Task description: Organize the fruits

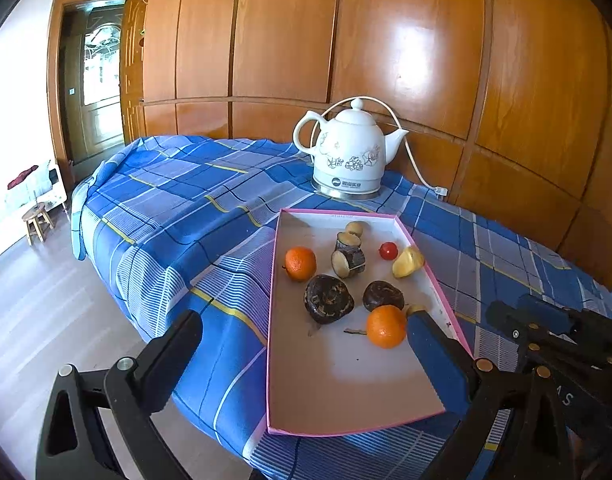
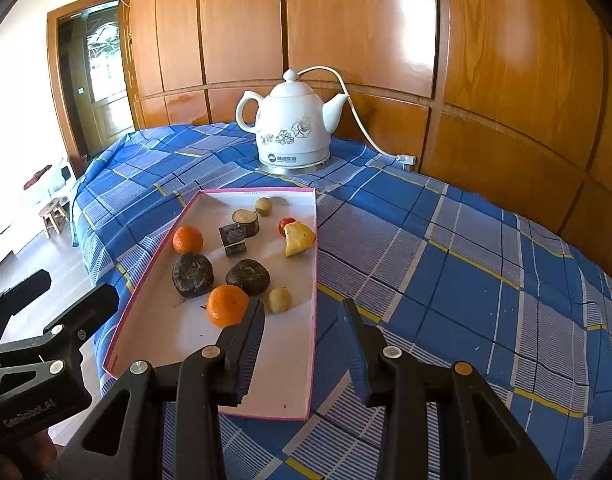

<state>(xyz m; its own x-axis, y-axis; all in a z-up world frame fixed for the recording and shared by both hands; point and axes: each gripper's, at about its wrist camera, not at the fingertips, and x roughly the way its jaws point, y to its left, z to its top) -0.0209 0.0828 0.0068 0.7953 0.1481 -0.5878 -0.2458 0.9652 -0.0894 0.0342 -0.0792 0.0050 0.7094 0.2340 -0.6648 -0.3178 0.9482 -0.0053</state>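
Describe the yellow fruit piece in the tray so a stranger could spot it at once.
Start at the white kettle on the blue checked cloth, then come forward to the pink-edged tray. Along the tray's right edge, beside a small red tomato, lies the yellow fruit piece. It is the only yellow, wedge-shaped item; its neighbours are round oranges, dark brown lumps and small wood rounds.

Both wrist views tilt down, near, sharing tray (image 1: 434,280) and kettle (image 2: 292,128).
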